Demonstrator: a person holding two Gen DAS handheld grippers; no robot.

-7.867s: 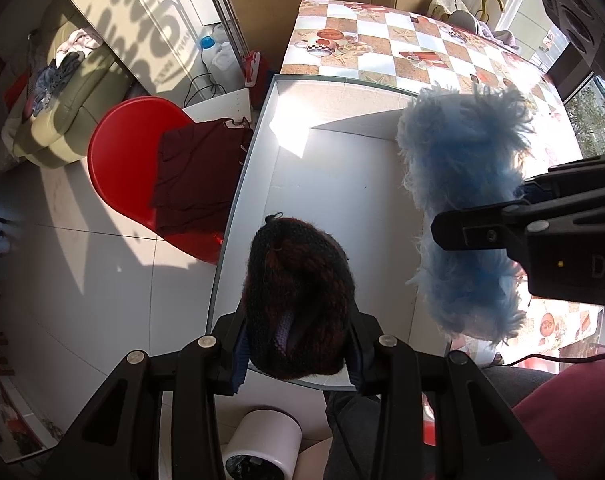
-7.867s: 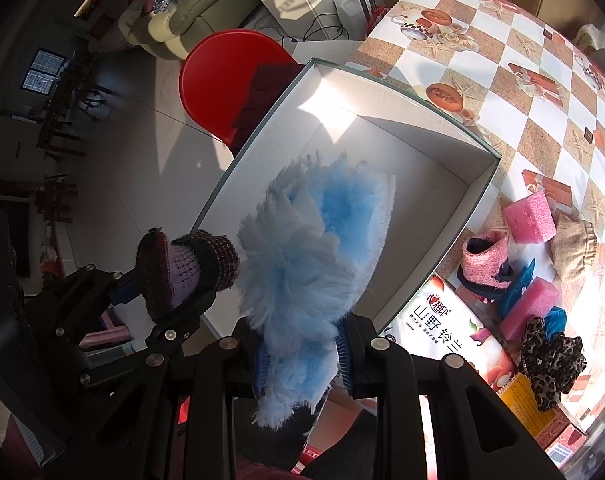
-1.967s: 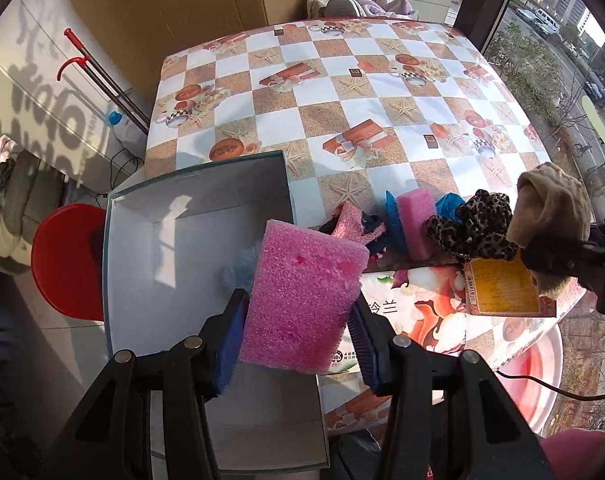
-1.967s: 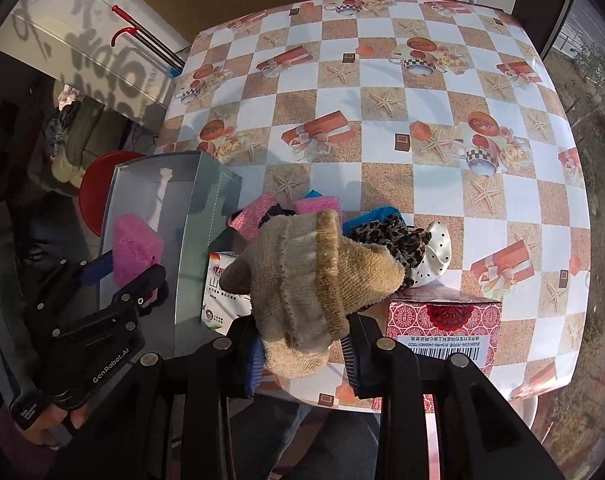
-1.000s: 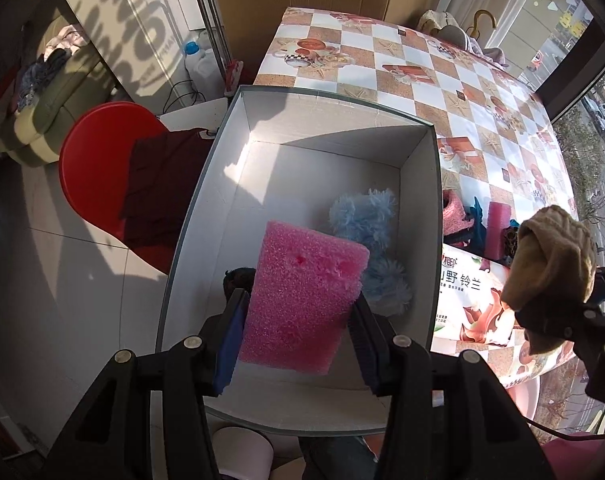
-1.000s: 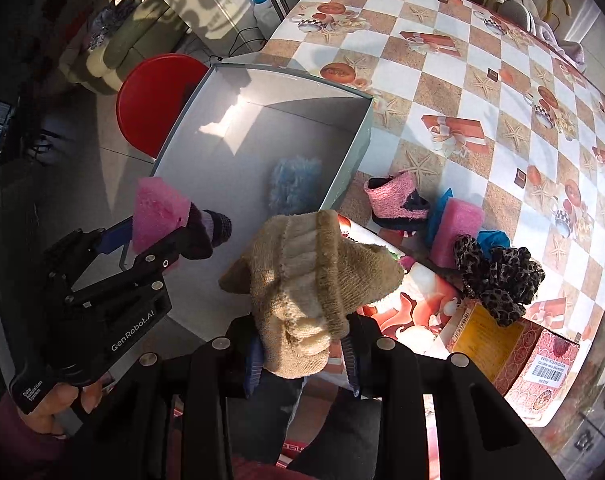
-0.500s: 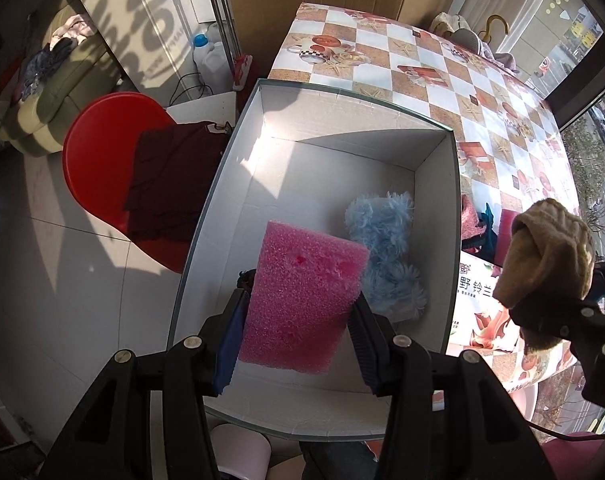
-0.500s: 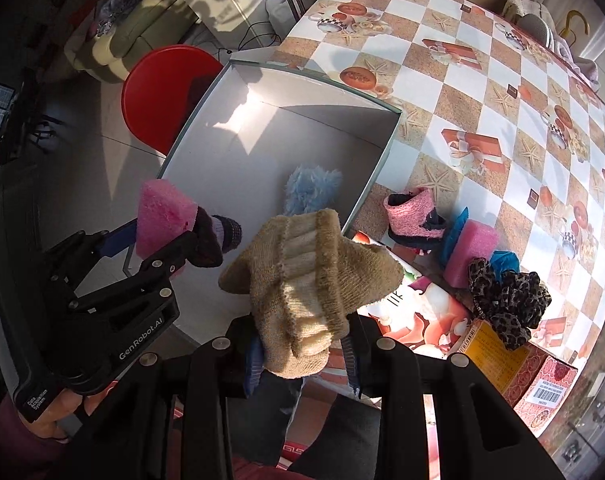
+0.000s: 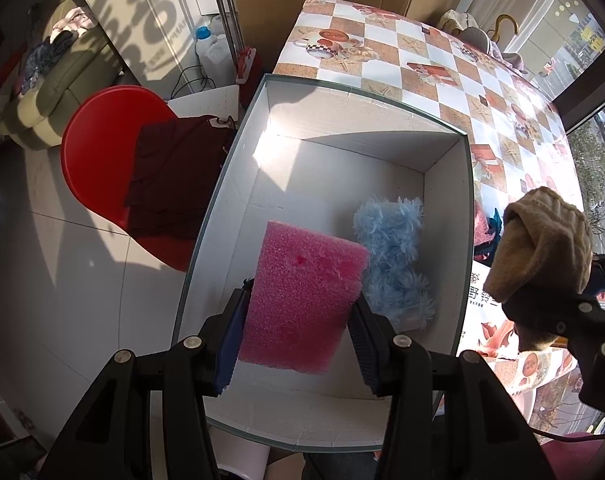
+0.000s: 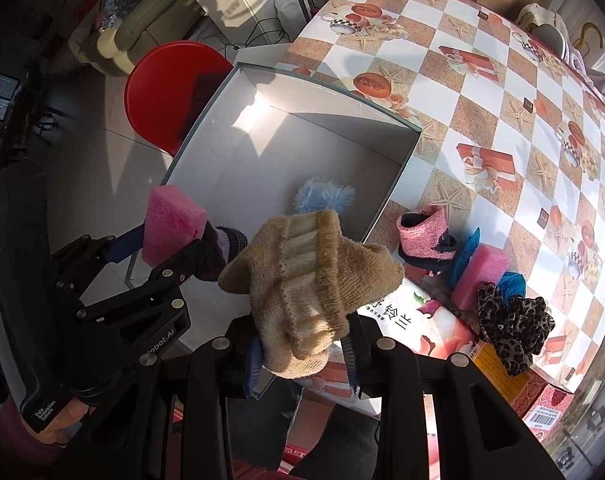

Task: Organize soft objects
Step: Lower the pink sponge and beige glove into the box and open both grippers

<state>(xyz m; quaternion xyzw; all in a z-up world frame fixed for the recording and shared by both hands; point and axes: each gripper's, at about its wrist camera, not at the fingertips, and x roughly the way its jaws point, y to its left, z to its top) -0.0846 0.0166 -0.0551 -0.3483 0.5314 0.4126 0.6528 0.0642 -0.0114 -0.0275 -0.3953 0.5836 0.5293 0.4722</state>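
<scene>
Above the open white box (image 9: 448,216), the left gripper (image 9: 298,344) is clamped on a pink foam block (image 9: 302,300), its two jaws pressing the block's opposite side faces, while the right gripper (image 10: 302,354) is clamped on a tan knitted hat (image 10: 310,276) just off the box's right wall. Directly beneath the foam lies the box floor, so the left gripper is the nearer of the two to a drop; the block's long axis runs away from the claw, roughly in line with the box's length. A fluffy blue toy (image 9: 394,256) already lies inside against the right wall, just beside the spot under the foam, and a dark knitted item (image 10: 222,252) peeks out close behind the left jaws in the right camera's view. The hat hangs over a printed carton (image 10: 414,320), so the right gripper likely needs to come leftward over the rim before it lets go. On the checkered table (image 10: 502,92) wait a pink slipper (image 10: 424,236), another pink foam block (image 10: 480,276) and a leopard-print scrunchie (image 10: 510,328). A red chair (image 9: 102,152) stands left of the box.
</scene>
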